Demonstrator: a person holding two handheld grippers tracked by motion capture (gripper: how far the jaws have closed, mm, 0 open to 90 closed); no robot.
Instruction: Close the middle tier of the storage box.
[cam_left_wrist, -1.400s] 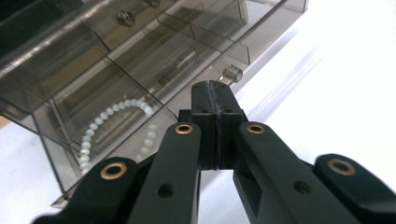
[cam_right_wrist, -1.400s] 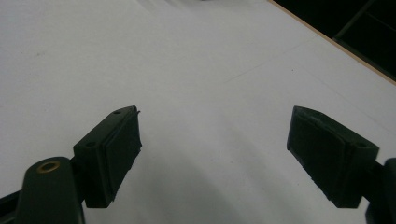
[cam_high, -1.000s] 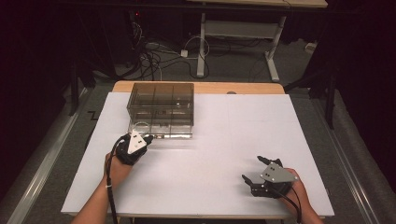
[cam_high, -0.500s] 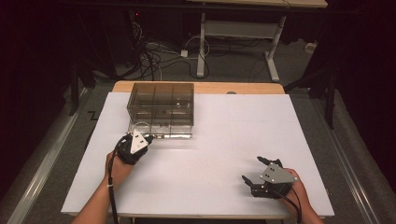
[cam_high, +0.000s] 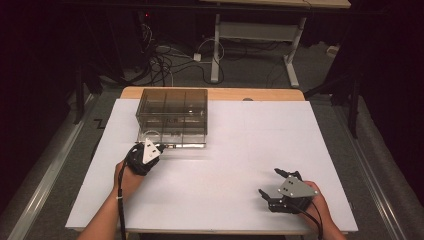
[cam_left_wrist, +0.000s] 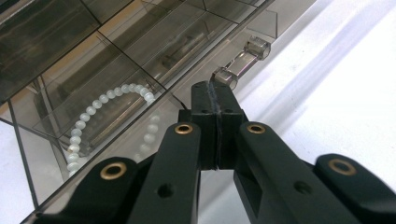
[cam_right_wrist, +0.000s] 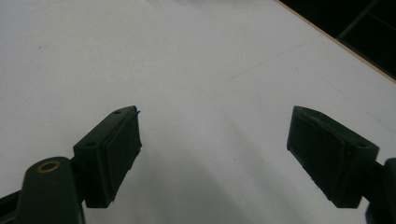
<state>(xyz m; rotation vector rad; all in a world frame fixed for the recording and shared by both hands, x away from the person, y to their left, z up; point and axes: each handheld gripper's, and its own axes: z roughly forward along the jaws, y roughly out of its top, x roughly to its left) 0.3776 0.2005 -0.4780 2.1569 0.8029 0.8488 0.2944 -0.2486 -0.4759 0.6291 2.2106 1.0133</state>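
Looking down from the high view, we see a smoked clear plastic drawer box at the far left of the white table, its lowest drawer drawn out toward us. Our left gripper sits at the drawer's front left corner, with the left hand behind it. Our right gripper rests near the table's front right, well apart from the box, held by the right hand.

In the left gripper view, our black jaws are pressed together, their tips right at the drawer's clear handle; we cannot tell whether they pinch any part of it. A string of white beads curves inside a compartment behind the smoked wall, with its reflection below.

In the right gripper view, our jaws stand wide apart over bare white tabletop, holding nothing, with the wooden table edge at upper right
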